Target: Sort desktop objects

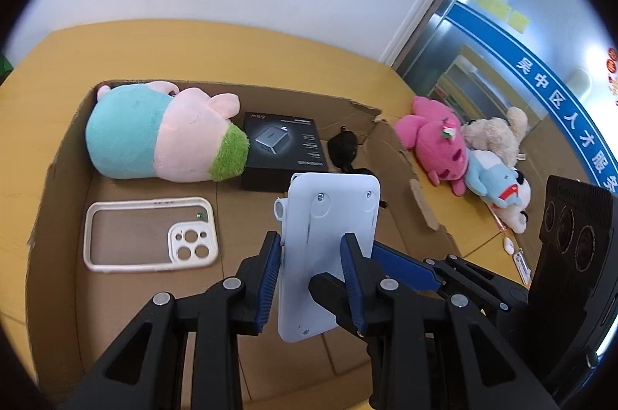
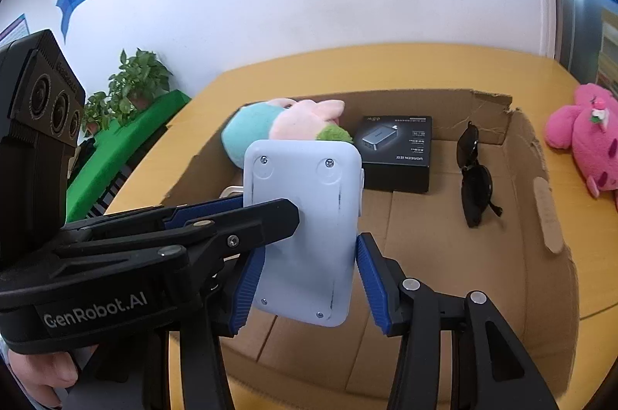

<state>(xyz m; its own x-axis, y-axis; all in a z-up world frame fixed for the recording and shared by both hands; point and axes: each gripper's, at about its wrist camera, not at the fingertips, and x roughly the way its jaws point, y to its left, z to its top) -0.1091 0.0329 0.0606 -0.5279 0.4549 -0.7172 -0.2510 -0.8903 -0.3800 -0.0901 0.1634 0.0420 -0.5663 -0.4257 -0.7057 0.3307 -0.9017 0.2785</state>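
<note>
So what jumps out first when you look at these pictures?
A white plastic slab hangs mid-air over an open cardboard box, pinched on its edges by the left hand-held gripper and the right hand-held gripper. In the box's far left corner lies a teal-and-pink plush toy. More plush toys sit outside on the table, right of the box.

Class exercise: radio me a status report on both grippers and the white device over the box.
Left gripper clamped on white device. Right gripper flanking it, contact unclear. Device above cardboard box. Nothing in the way.
</note>
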